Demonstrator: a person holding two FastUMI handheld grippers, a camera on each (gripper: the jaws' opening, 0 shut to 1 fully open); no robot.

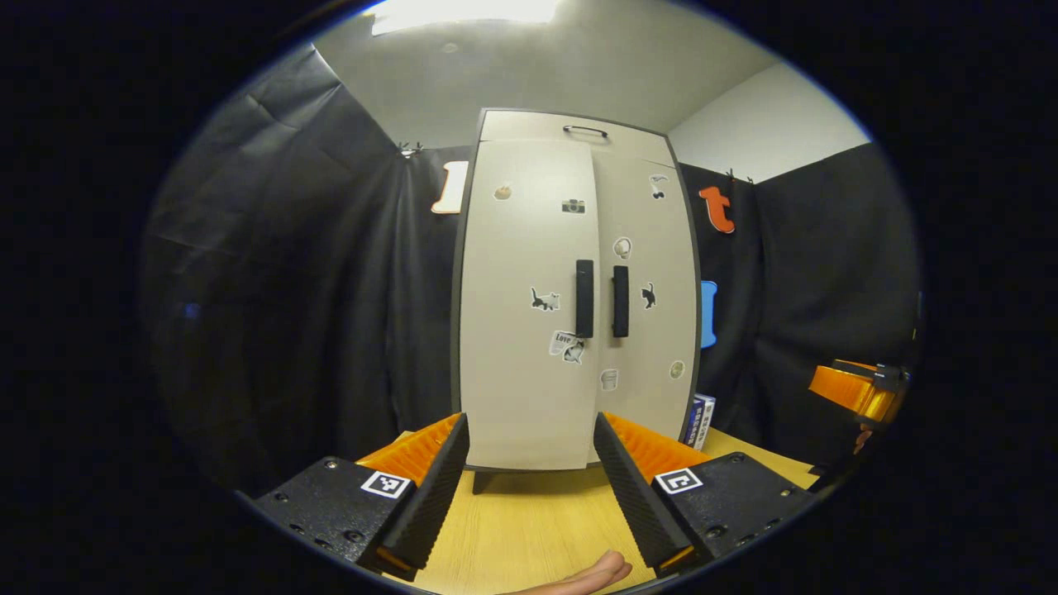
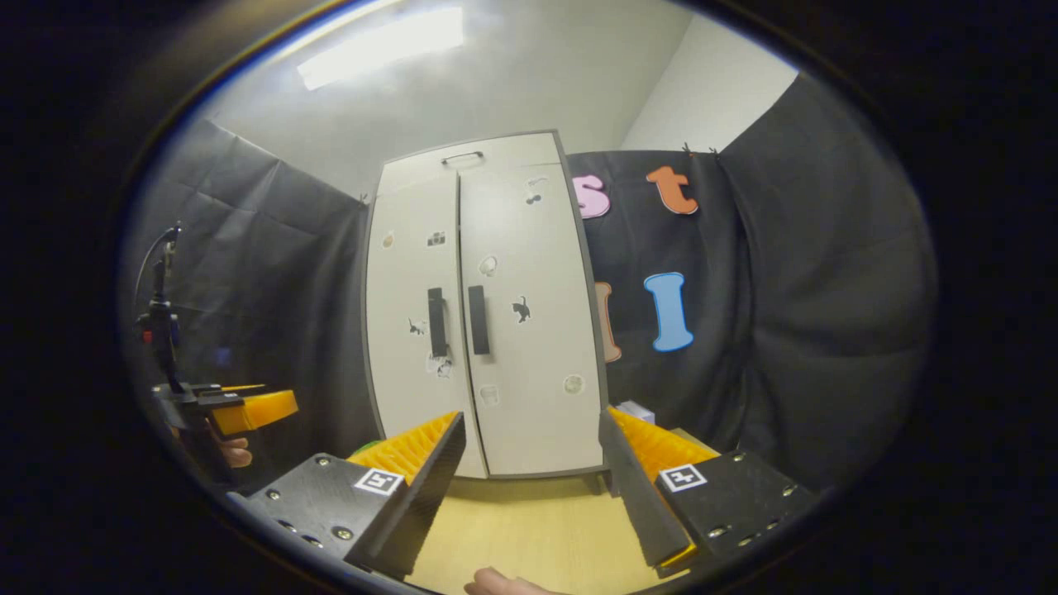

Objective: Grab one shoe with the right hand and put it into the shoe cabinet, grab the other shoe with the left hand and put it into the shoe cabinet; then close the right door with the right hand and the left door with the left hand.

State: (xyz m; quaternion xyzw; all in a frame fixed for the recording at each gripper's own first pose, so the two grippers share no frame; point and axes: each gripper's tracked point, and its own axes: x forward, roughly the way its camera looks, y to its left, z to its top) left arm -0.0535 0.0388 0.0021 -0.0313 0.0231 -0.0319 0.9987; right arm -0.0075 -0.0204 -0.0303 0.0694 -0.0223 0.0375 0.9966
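I held both grippers back from the cabinet, over the table, with nothing in either. Nearest the lens in the left gripper view, the left gripper [image 1: 529, 479] stood with its jaws spread wide and empty, framing the foot of the cabinet; a fingertip [image 1: 597, 573] of the holding hand showed at the bottom edge. In the right gripper view the right gripper [image 2: 533, 487] was likewise wide open and bare, and I read that as both tools standing off from the doors, since neither touched anything.

The wooden table [image 1: 529, 521] ran bare between the fingers up to the cabinet's foot. Off to one side in each view the other gripper showed, held well apart from the cabinet.

Beyond stood the shoe cabinet [image 1: 579, 289], upright at the back of the table. The left door [image 1: 525, 314] and right door [image 1: 649, 306] looked shut or very nearly so, their two dark handles [image 1: 584, 298] side by side at the seam. In the left gripper view the left door's lower edge seemed to sit slightly forward of the right; I could not tell whether it was fully home.

I saw no shoes on the table, so I judged them to be inside, behind the doors, and the task at or near its end. A small box [image 1: 701, 420] stood just beside the cabinet's right foot.
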